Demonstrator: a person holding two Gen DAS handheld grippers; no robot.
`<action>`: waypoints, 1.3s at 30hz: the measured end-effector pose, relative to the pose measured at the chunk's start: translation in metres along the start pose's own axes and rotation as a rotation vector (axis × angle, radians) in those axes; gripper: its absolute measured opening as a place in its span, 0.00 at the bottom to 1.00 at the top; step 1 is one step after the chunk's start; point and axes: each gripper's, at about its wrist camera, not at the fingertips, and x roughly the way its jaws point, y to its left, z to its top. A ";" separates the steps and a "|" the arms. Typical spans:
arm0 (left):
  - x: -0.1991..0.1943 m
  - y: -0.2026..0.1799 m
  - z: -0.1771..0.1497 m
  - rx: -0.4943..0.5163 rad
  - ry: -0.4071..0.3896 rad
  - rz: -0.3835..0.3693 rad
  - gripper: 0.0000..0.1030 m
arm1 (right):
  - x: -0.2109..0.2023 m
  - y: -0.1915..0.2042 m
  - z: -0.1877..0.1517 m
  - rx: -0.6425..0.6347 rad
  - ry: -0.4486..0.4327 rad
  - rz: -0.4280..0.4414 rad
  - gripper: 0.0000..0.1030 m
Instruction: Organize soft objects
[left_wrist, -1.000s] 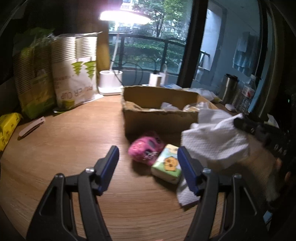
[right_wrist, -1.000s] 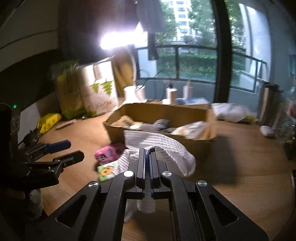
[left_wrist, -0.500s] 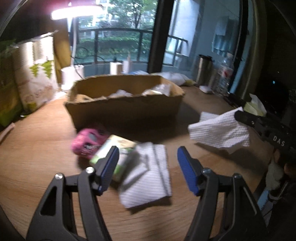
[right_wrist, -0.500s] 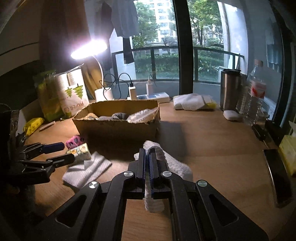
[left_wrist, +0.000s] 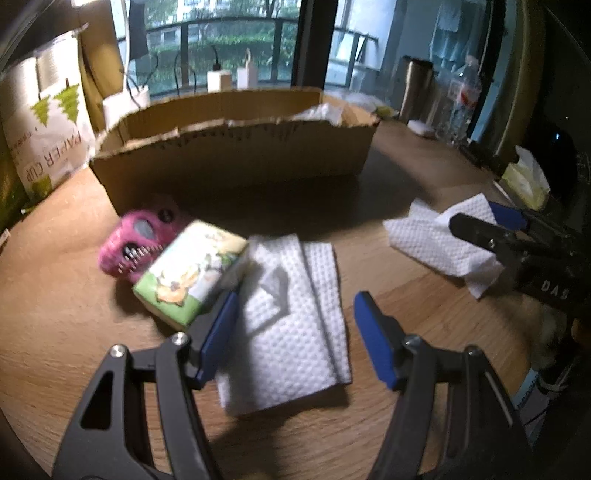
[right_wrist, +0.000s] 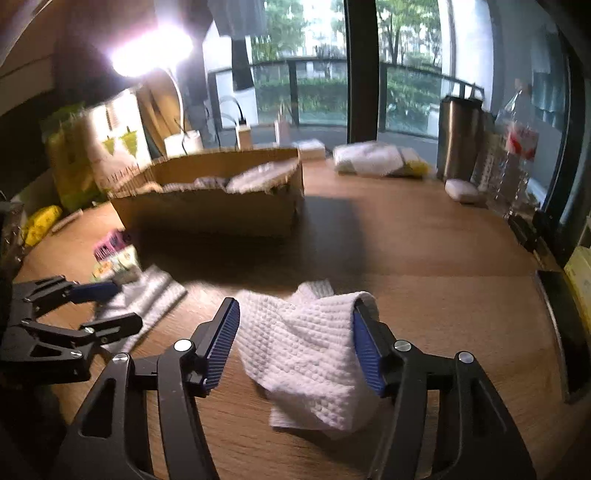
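A folded white paper towel (left_wrist: 295, 317) lies on the wooden table between the open fingers of my left gripper (left_wrist: 295, 332), its left edge over a green tissue pack (left_wrist: 192, 273). A pink plush toy (left_wrist: 138, 240) sits beside the pack. My right gripper (right_wrist: 295, 343) is open around a crumpled white towel (right_wrist: 306, 350) that rests on the table; this towel also shows in the left wrist view (left_wrist: 439, 240). A cardboard box (left_wrist: 236, 147) with soft items inside stands behind.
Paper cup packs (left_wrist: 48, 122) stand at the back left. A steel flask (right_wrist: 458, 136), a water bottle (right_wrist: 513, 158) and a phone (right_wrist: 565, 325) are along the right side. A white bundle (right_wrist: 373, 158) lies behind the box. A yellow tissue box (left_wrist: 524, 181) sits at the far right.
My right gripper carried the crumpled towel to the right, lowered it to the table and opened. My left gripper moved right and forward over the flat paper towel.
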 end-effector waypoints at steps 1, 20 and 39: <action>0.002 0.001 0.000 -0.005 0.006 0.002 0.65 | 0.005 0.000 -0.001 -0.005 0.017 -0.009 0.63; 0.003 -0.020 -0.004 0.117 0.005 0.016 0.23 | 0.034 0.015 -0.008 -0.087 0.149 -0.025 0.24; -0.050 -0.013 0.012 0.094 -0.129 -0.095 0.15 | -0.007 0.018 0.013 -0.043 0.039 0.076 0.13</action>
